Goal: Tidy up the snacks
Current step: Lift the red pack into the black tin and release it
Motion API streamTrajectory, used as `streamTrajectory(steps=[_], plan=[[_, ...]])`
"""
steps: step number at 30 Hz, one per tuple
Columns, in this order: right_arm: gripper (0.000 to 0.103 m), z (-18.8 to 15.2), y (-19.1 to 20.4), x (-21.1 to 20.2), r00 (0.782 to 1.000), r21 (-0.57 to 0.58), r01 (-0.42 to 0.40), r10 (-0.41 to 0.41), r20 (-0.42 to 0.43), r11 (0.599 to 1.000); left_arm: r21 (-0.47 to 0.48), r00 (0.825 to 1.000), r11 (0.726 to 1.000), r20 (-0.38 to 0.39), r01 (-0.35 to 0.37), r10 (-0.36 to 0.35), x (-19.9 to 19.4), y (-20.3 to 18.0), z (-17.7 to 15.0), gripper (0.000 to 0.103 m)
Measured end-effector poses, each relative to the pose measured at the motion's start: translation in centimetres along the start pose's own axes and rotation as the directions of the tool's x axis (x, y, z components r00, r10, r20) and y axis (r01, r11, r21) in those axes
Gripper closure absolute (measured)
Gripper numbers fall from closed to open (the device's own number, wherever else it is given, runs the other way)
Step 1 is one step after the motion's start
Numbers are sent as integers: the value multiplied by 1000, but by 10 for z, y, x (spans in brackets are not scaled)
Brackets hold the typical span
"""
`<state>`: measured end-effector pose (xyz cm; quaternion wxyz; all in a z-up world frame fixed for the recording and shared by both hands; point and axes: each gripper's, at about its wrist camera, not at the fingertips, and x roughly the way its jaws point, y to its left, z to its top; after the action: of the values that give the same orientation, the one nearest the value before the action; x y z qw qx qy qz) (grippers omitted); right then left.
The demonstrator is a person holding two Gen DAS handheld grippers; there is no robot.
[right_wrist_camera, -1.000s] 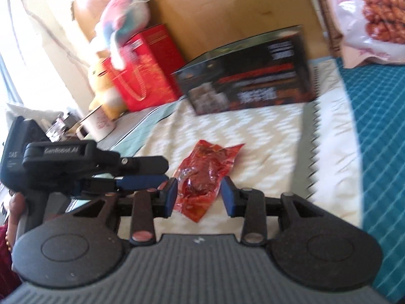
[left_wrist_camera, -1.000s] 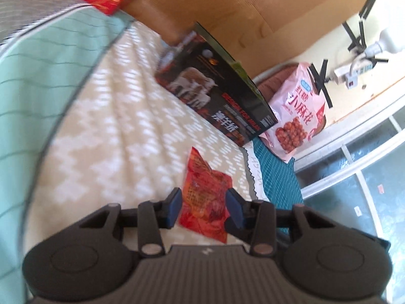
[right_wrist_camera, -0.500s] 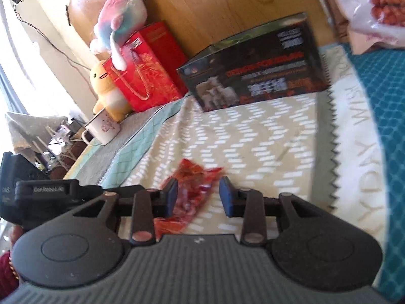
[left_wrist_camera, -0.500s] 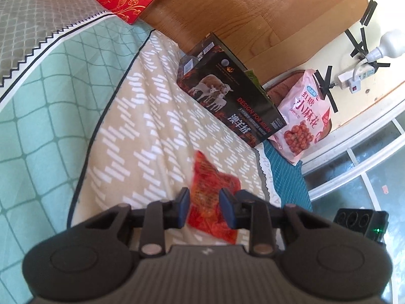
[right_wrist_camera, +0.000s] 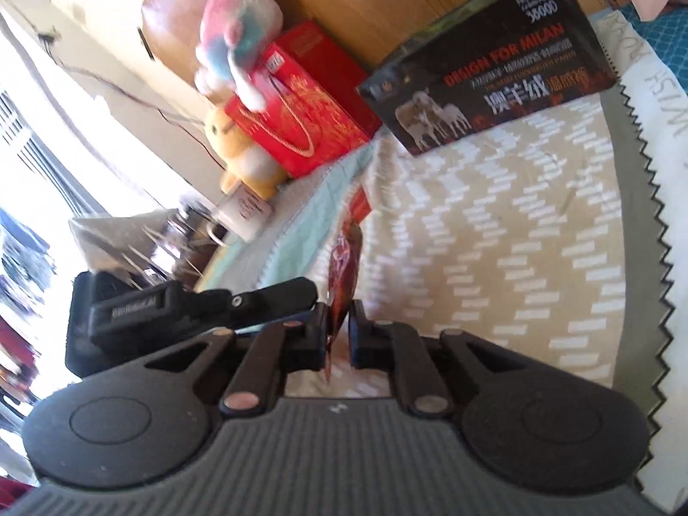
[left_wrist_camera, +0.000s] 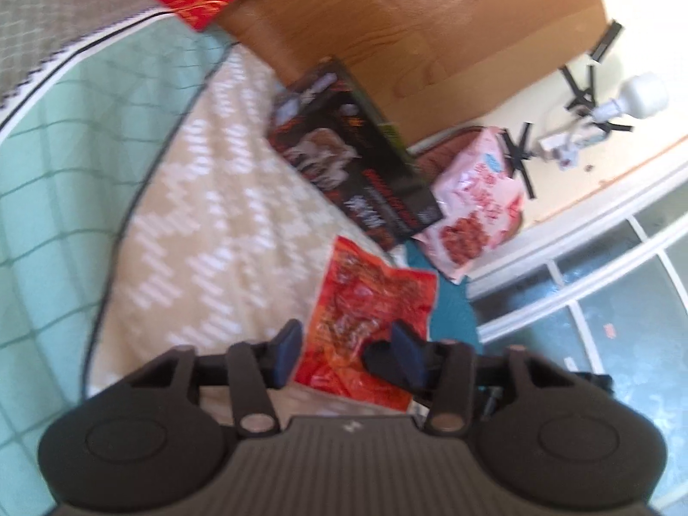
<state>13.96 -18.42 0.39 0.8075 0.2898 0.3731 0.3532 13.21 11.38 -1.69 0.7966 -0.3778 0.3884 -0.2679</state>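
with our right gripper [right_wrist_camera: 339, 331] pinched on the red snack packet [right_wrist_camera: 344, 258], it hangs edge-on at frame centre, lifted for sorting; left gripper [left_wrist_camera: 344, 354] spread wide, holding nothing.

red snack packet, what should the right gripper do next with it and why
Probably carry it toward the pink snack bag. The right gripper is shut on the red snack packet, which shows edge-on between its fingers, seemingly lifted off the blanket. The left gripper is open around the packet's lower end, so it should likely stay clear.
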Motion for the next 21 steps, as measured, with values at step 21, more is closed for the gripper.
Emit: streamTrajectory(steps=[21], plan=[[79, 158, 8, 80, 945, -313, 296, -229, 232, 903, 283, 964, 927, 166, -247, 207, 115, -80, 150, 54]])
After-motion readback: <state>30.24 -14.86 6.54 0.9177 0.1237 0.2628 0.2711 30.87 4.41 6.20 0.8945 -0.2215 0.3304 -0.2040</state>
